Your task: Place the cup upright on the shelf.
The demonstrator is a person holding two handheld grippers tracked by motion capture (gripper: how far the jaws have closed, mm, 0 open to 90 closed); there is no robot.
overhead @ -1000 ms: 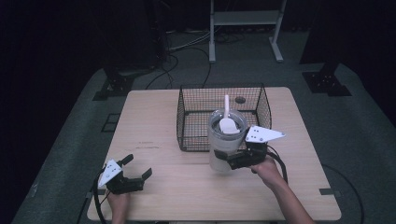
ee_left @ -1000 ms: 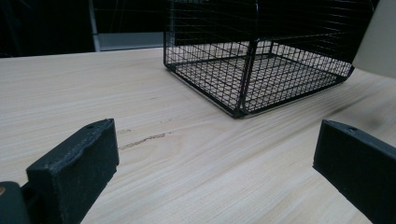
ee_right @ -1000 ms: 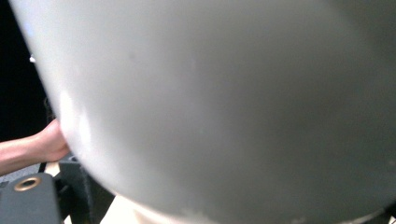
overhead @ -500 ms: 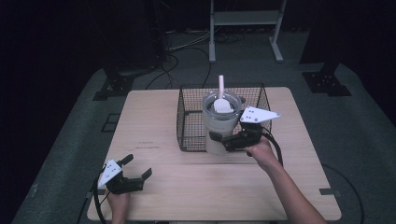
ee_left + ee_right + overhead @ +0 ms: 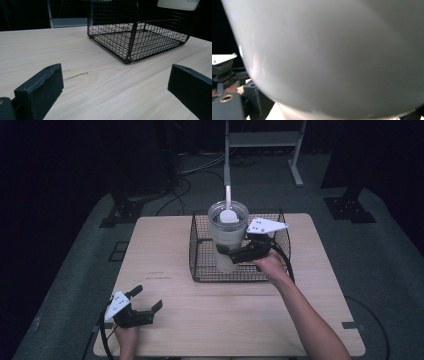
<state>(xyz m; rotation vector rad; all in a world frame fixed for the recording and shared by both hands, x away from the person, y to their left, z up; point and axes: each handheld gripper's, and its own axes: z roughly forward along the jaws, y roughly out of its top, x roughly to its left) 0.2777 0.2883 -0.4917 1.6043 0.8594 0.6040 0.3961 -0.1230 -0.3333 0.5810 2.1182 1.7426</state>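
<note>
High view, near edge of the counter (image 5: 225, 320): left hand-held gripper (image 5: 145, 307) rests on the wood, jaws spread, nothing between them. Left gripper view confirms bare wood between the two black jaws, with the wire basket (image 5: 135, 37) farther off. Mid counter: right hand-held gripper (image 5: 231, 254) is clamped on the side of a translucent tumbler (image 5: 227, 237), held upright above the wire basket (image 5: 200, 265), its base over the mesh floor. A white straw (image 5: 228, 195) stands up from the lid. Right gripper view: tumbler wall (image 5: 332, 55) blocks nearly everything. Beyond the counter: cables and a metal stand (image 5: 262, 140) on the floor.
</note>
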